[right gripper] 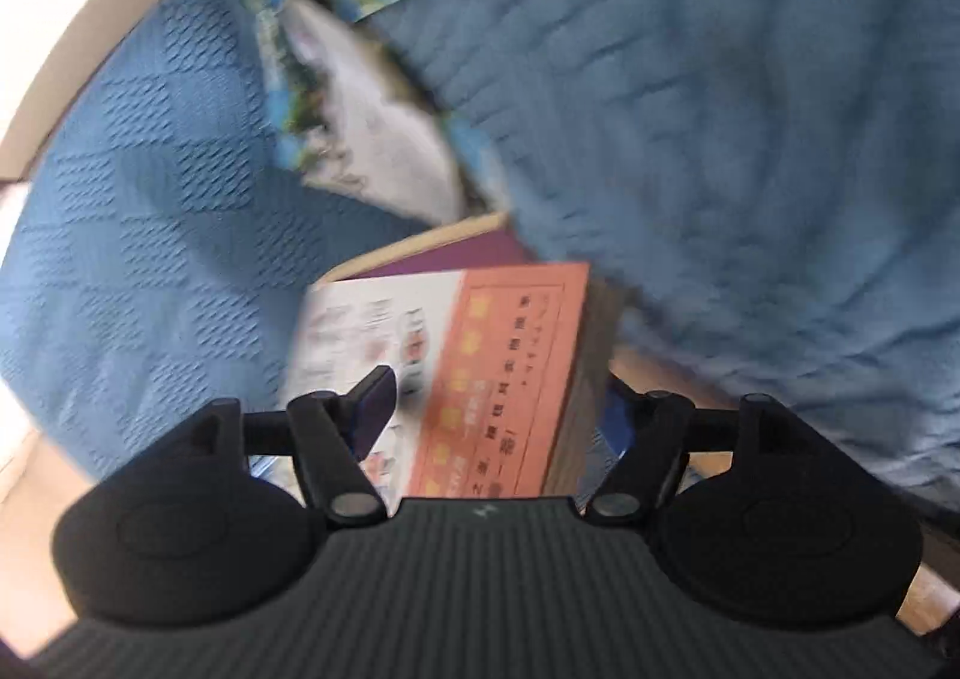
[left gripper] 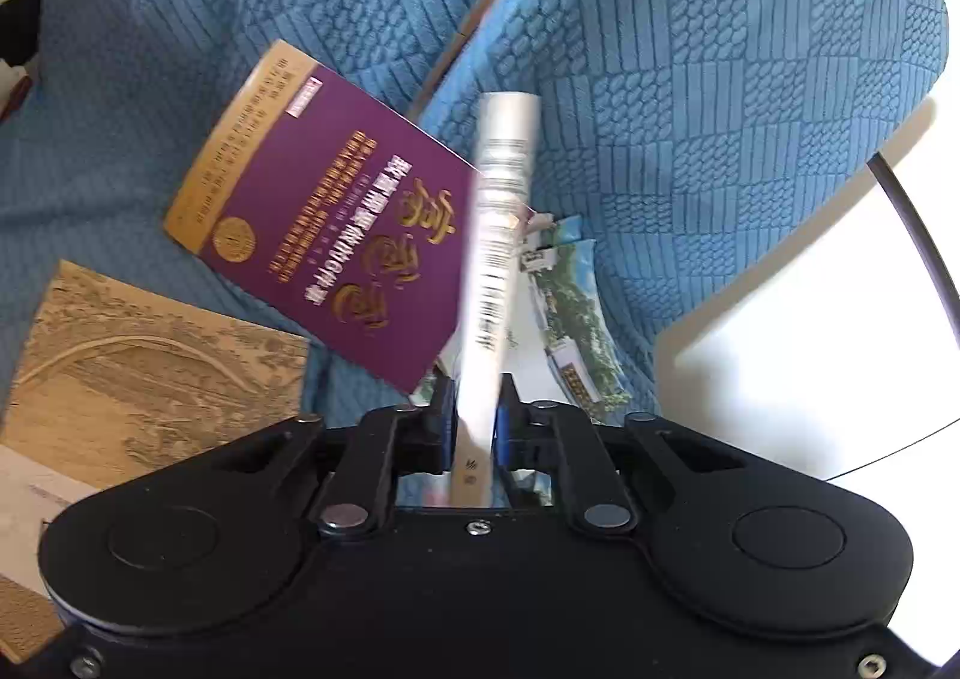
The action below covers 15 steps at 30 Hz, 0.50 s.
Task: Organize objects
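- Left wrist view: blue textured blanket [left gripper: 720,78] fills most of frame, draped over a seat and cushion; books lie scattered on it.
- Purple book [left gripper: 324,223] centre-left, flat on blanket; tan illustrated book [left gripper: 150,373] lower left, just beside it; landscape-cover booklet [left gripper: 576,319] centre-right, partly under the others.
- White book [left gripper: 498,235] centre frame, standing on edge, spine toward camera; left gripper [left gripper: 474,415] clamped on its lower end, pads touching both covers.
- Right wrist view (blurred): orange-and-white book [right gripper: 456,373] centre, between the fingers of right gripper [right gripper: 498,415], jaws apart; contact unclear, right finger hidden behind the book.
- Handling, judged: paperbacks, light, stiff along spine, covers glossy so may slip or fan open; best held near spine, mid-length, not by a corner.
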Each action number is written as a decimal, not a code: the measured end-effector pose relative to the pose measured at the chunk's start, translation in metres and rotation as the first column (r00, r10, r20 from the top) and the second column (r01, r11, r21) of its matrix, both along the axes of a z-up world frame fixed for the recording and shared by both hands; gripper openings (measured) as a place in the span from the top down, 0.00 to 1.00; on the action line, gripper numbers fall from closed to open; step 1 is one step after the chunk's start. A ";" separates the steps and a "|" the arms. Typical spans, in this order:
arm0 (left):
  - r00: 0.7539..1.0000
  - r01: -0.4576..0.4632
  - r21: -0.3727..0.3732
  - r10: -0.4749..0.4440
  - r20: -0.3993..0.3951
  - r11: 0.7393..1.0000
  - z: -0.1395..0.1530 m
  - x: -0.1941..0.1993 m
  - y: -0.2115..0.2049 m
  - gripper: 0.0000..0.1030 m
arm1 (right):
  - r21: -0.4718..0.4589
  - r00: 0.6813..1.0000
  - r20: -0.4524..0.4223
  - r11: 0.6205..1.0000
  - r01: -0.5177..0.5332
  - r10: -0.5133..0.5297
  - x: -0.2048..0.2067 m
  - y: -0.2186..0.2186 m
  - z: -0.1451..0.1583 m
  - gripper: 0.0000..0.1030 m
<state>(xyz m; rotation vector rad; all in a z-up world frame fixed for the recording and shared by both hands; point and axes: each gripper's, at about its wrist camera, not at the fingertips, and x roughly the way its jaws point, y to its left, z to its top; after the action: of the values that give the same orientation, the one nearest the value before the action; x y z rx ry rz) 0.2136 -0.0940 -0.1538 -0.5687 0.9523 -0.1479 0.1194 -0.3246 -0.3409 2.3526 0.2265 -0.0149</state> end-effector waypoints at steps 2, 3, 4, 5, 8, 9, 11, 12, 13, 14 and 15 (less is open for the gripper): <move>1.000 -0.017 -0.046 0.016 -0.017 0.999 -0.003 -0.002 0.010 0.91 | -0.039 1.000 0.013 0.999 -0.013 0.014 0.000 -0.005 0.009 0.46; 1.000 -0.022 -0.055 0.021 -0.013 0.998 -0.003 -0.004 0.014 0.90 | -0.085 1.000 0.014 0.996 -0.020 0.021 0.000 -0.009 0.016 0.59; 0.999 -0.031 -0.066 0.030 -0.019 0.997 -0.004 -0.006 0.019 0.89 | -0.127 0.999 0.013 0.992 -0.027 0.029 -0.002 -0.014 0.023 0.66; 0.999 -0.039 -0.083 0.037 -0.028 0.996 -0.005 -0.008 0.024 0.88 | -0.156 0.999 0.008 0.987 -0.035 0.037 -0.003 -0.017 0.029 0.68; 0.998 -0.050 -0.157 0.042 -0.053 0.986 -0.009 -0.014 0.039 0.87 | -0.270 0.997 -0.006 0.960 -0.071 0.072 -0.012 -0.026 0.051 0.75; 0.998 -0.048 -0.186 0.038 -0.058 0.981 -0.010 -0.017 0.042 0.87 | -0.305 0.997 -0.005 0.949 -0.078 0.080 -0.015 -0.028 0.058 0.77; 0.998 -0.027 -0.223 0.015 -0.056 0.974 -0.008 -0.025 0.045 0.86 | -0.369 0.996 0.002 0.926 -0.080 0.086 -0.023 -0.029 0.074 0.78; 0.999 -0.016 -0.227 0.006 -0.046 0.974 -0.004 -0.030 0.045 0.86 | -0.408 0.996 -0.002 0.909 -0.080 0.087 -0.028 -0.031 0.084 0.79; 0.999 -0.011 -0.241 0.002 -0.037 0.970 0.001 -0.035 0.046 0.86 | -0.444 0.996 -0.005 0.892 -0.082 0.089 -0.033 -0.032 0.093 0.79; 0.999 -0.013 -0.263 0.004 -0.033 0.965 0.005 -0.040 0.047 0.86 | -0.476 0.995 0.000 0.875 -0.085 0.097 -0.036 -0.033 0.102 0.79; 1.000 -0.014 -0.282 0.006 -0.029 0.959 0.009 -0.043 0.049 0.86 | -0.503 0.994 0.011 0.860 -0.085 0.105 -0.043 -0.028 0.105 0.79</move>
<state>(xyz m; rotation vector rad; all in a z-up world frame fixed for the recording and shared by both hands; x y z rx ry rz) 0.1702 -0.0453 -0.1452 -0.8401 0.9615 -0.2701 0.0765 -0.3531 -0.2362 1.8151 0.2825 0.0171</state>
